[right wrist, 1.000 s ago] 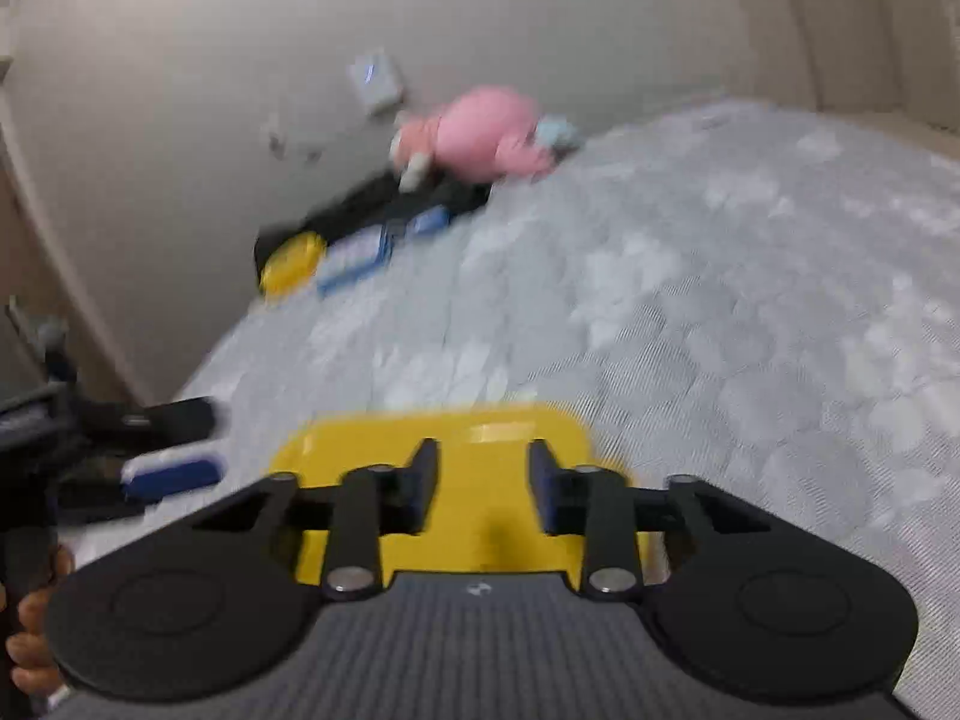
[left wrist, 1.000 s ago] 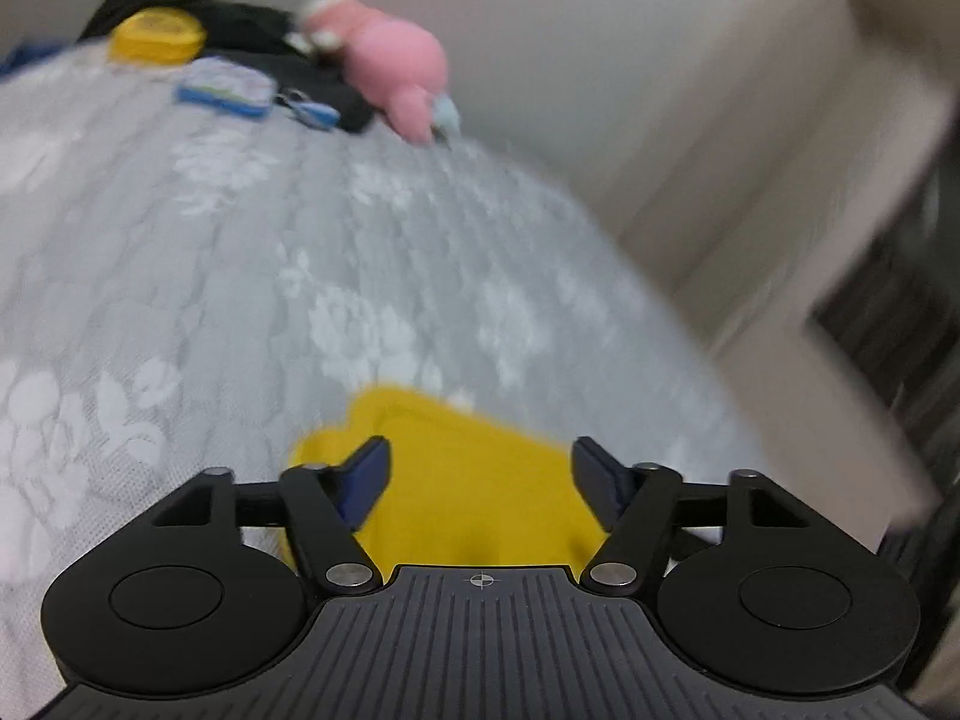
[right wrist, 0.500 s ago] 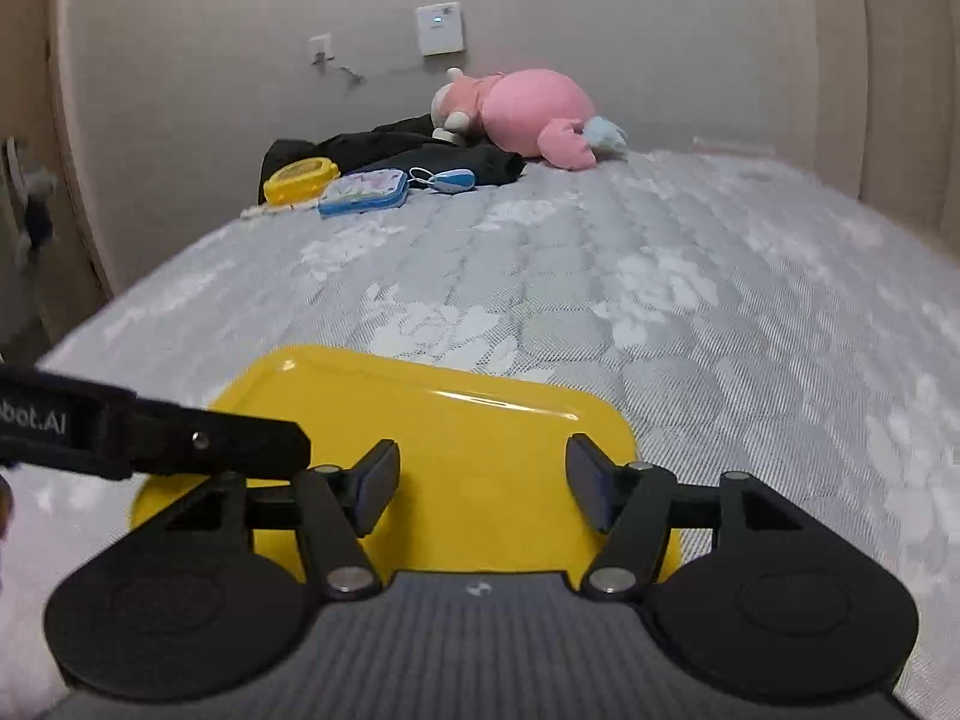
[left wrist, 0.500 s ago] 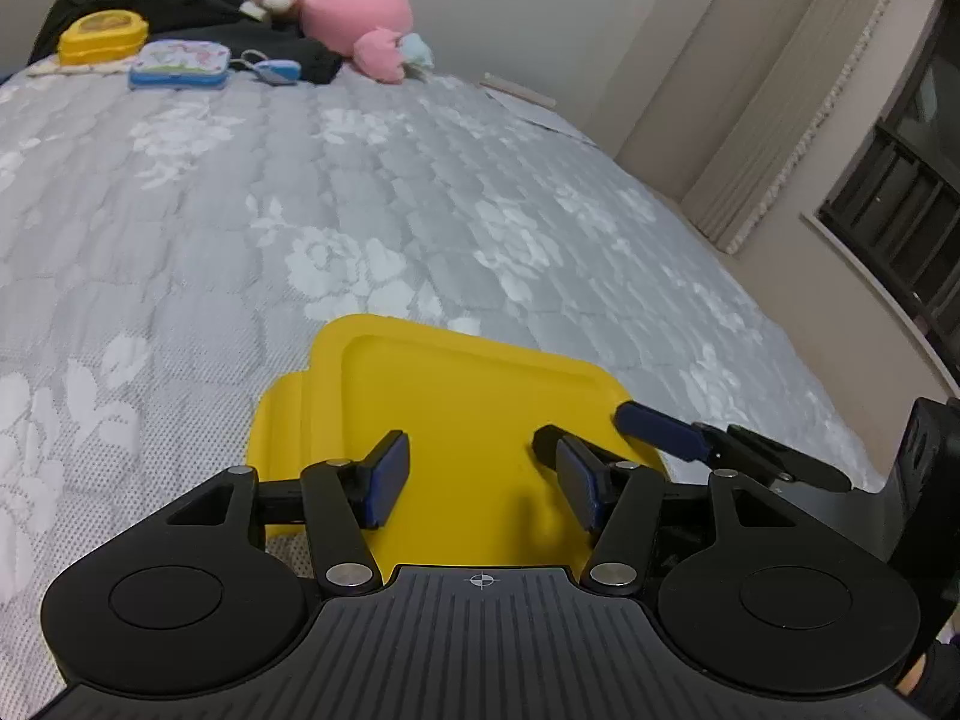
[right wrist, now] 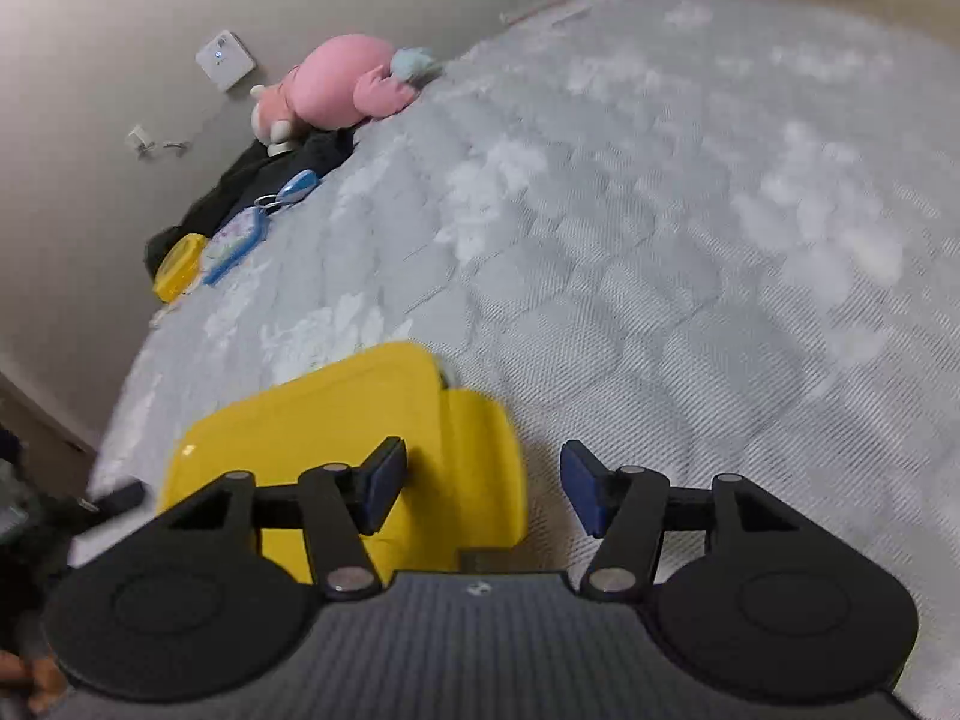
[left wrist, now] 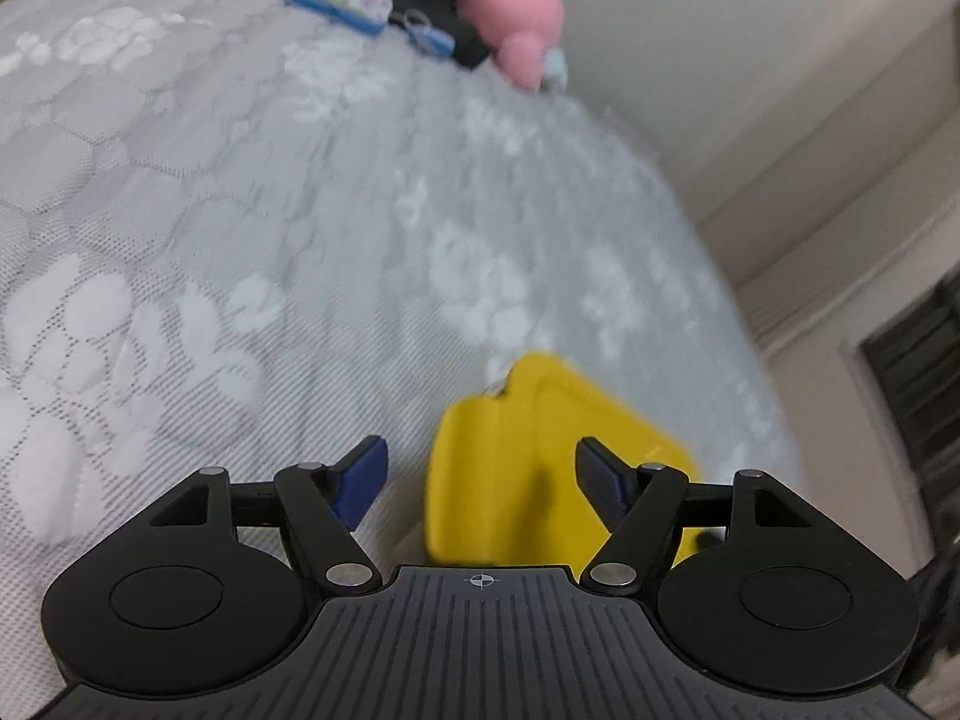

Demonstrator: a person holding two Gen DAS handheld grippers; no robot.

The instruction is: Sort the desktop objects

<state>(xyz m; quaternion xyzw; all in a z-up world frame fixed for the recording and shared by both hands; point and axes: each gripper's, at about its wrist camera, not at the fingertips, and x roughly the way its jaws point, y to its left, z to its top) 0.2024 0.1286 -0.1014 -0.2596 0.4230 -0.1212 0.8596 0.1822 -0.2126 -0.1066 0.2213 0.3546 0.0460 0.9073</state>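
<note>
Insp. A: Status, both tools?

Insp. B: Left gripper (left wrist: pixel 477 480): jaws spread wide, nothing between the pads. Right gripper (right wrist: pixel 483 486): same, jaws apart, holding nothing. Both hover low over the near end of the bed (right wrist: pixel 690 228).

A: Task items?

B: Yellow tray (right wrist: pixel 336 420) lies flat on the quilt, just ahead of both tools; its side tab sits approx. between each tool's fingers. Rest is well apart, at the far end by the wall: small yellow box (right wrist: pixel 177 267), blue-edged case (right wrist: pixel 231 246), blue key tag (right wrist: pixel 294 186), all beside a black cloth (right wrist: pixel 252 180) w/ pink plush toy (right wrist: pixel 336 87) on it.

A: Step in hand?

B: Judgement: tray is the sorting base, no item fetched yet. Recommend one tool reaches far, jaws kept wide until they straddle the case's short sides, then closes. Frames are motion-blurred, so slow down before contact. Soft quilt gives; press lightly or the item tips.
</note>
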